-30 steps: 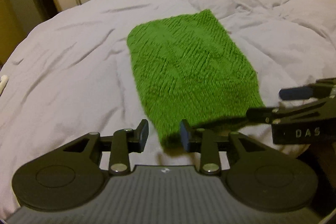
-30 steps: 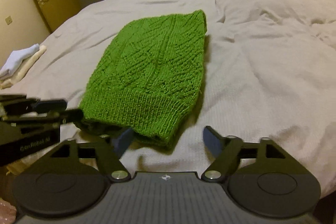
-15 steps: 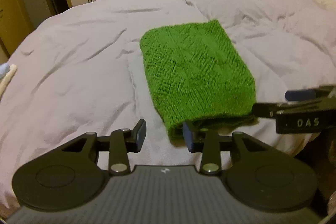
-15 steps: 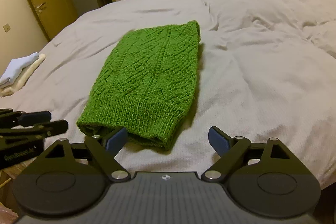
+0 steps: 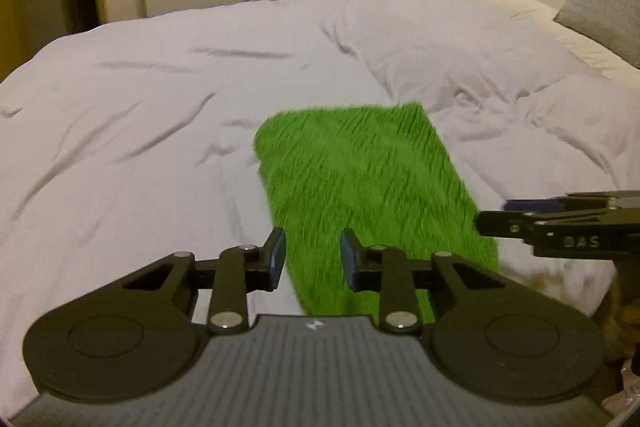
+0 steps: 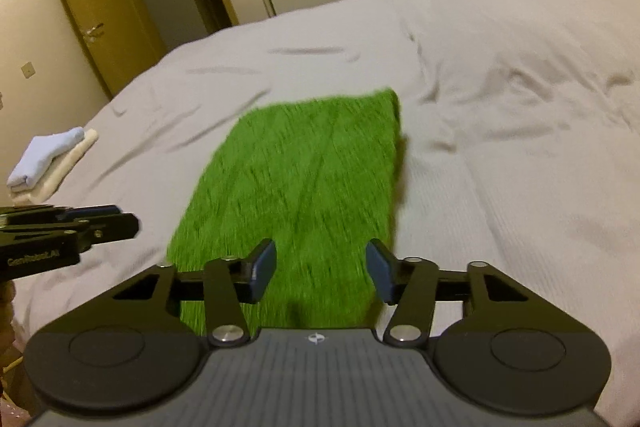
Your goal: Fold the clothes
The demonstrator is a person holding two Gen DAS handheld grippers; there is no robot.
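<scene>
I have the green cable-knit garment (image 5: 368, 187) lying flat as a folded oblong on the pale grey bedcover (image 5: 140, 131), its near hem toward the bed's near edge, which keeps it within reach of both tools. My left gripper (image 5: 312, 257) hangs over the garment's near left corner, jaws closing but with only air between the blue pads; nothing is gripped. My right gripper (image 6: 320, 265) sits above the near hem further right, jaws also closing, the knit showing below the gap rather than pinched in it, as far as the motion blur lets me tell. I judge both are placed this way to take the hem's two corners and carry them away for another fold. A small stack of folded pale cloths (image 6: 48, 163) waits near the bed's left edge, probably where finished pieces go.
</scene>
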